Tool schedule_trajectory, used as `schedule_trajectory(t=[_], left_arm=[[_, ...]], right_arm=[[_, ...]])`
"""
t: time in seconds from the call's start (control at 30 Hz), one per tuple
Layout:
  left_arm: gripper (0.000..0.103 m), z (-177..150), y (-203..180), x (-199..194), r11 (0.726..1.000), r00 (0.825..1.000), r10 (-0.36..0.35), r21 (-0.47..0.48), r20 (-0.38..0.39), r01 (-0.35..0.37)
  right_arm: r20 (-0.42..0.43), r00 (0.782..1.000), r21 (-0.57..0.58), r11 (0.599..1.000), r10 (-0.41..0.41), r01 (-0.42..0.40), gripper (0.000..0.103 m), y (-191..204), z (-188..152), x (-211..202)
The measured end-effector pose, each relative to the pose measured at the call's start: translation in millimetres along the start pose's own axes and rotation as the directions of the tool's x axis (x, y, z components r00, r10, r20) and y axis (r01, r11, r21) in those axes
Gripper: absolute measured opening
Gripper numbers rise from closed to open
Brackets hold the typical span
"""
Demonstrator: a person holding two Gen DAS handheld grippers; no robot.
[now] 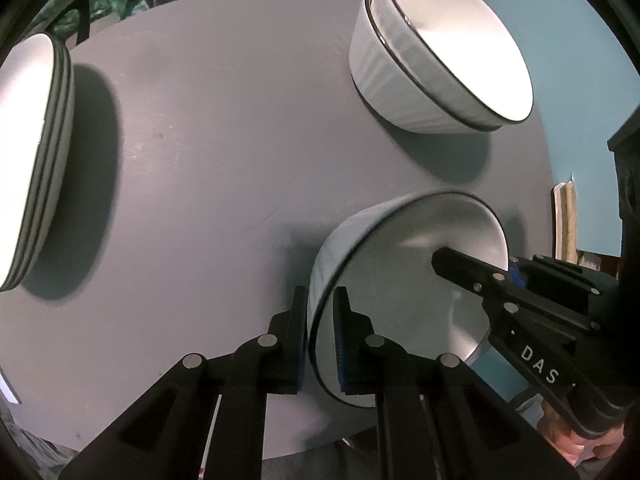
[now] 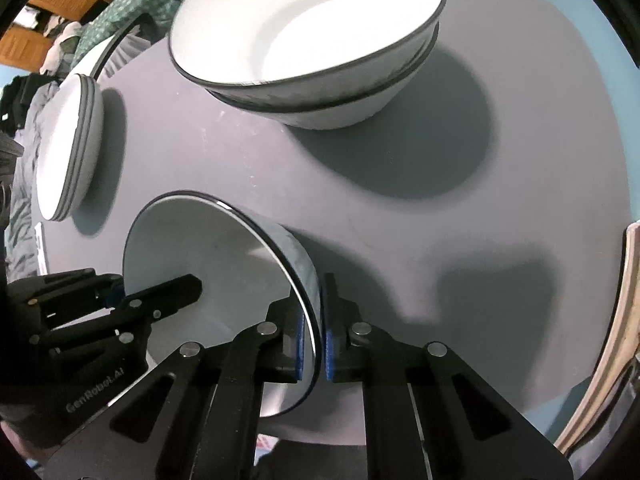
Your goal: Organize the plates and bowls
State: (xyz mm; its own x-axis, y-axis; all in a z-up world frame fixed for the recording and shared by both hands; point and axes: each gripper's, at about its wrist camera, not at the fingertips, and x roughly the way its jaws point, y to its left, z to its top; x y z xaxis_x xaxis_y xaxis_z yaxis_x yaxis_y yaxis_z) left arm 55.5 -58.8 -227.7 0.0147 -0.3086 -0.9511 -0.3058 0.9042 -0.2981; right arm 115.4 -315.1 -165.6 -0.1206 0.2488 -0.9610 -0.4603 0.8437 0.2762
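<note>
A round grey tabletop (image 1: 208, 184) is carrying all the dishes, and it is filling most of both wrist views. At its left edge a stack of white plates (image 1: 36, 160) with dark rims is sitting flat, well apart from everything else; the right wrist view is showing the same stack far off to its left. Toward the far side of the tabletop, a pair of nested white bowls (image 2: 312, 52) with dark rims is resting, the upper one sitting tilted inside the lower, and the pair is casting a broad shadow on the grey surface.

Nearer the edge of the tabletop, a single white bowl (image 1: 404, 280) with a dark rim is being held by both grippers at once, on opposite sides of its rim. The left gripper (image 1: 320, 340) is clamping the bowl's wall, one blue pad pressing outside and the other inside. The right gripper (image 2: 316, 340) is pinching the opposite wall in the same way, one pad inside and one outside. Whether the bowl's base is touching the tabletop is not clear. A hand (image 1: 568, 436) is showing just behind the right gripper's body.
</note>
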Motion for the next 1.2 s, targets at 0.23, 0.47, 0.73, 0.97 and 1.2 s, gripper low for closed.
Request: schedule_trajectory(t=[0.23,0.47,0.73,0.97,1.2], left_arm=[[0.011,4.3,-2.6,-25.9,1.0,1.0,0.002,0.022,0.019,-0.003],[0.011,11.9,-7.4,-64.7,0.999,0.997,-0.015,0.051,0.074,0.011],[0.011,39.6,-22.5,-103.5,0.997,0.988,-0.025,0.074,0.15,0.014],[0.011,75.8,-40.2,-113.5,0.996,0.981,-0.005,0.094,0.195,-0.014],[0.011,101.9,-44.8,-94.8,0.995,0.983,0.032,0.086,0.179,-0.048]], right_arm=[[0.031,0.999,-0.017,1.0,-0.014,0.015,0.008,4.6,-1.5,-21.1],[0.079,0.997,0.001,1.0,-0.01,0.01,0.008,1.9,11.2,-52.1],[0.137,0.991,0.011,1.0,-0.007,0.005,0.008,-4.7,32.7,-88.9],[0.172,0.985,0.007,1.0,-0.019,0.018,0.008,-9.3,60.6,-102.5],[0.135,0.99,0.015,0.999,-0.033,0.031,0.008,-21.1,86.4,-92.7]])
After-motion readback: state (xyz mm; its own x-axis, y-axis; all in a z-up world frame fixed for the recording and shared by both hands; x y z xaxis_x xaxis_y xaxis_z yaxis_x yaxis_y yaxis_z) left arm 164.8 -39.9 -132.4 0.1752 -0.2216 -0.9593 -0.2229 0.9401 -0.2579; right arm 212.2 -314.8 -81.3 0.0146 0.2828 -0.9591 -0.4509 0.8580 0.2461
